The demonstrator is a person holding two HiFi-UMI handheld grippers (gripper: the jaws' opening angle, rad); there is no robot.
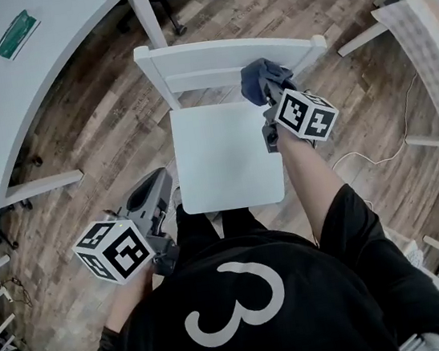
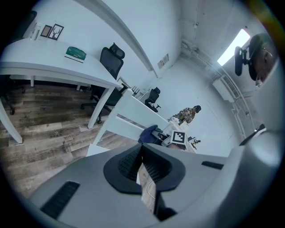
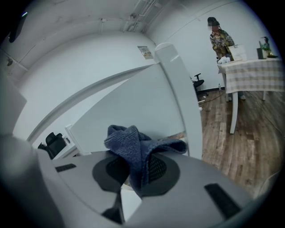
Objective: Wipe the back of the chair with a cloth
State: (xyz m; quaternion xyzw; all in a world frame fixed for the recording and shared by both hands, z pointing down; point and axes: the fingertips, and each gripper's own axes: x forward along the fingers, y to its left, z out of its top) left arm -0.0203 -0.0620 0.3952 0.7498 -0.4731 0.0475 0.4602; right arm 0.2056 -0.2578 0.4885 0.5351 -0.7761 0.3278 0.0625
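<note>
A chair (image 1: 226,161) stood directly before the person, its back (image 1: 219,55) on the far side. A cloth (image 1: 261,78), between the jaws of the right gripper (image 1: 268,95), lay against the back's right end. The left gripper (image 1: 155,186) hung beside the seat's near-left corner, apart from it. A desk (image 1: 50,65) stood far left.

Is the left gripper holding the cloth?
No, the cloth is pinched in the right gripper, while the left gripper has its jaws together with nothing between them.
</note>
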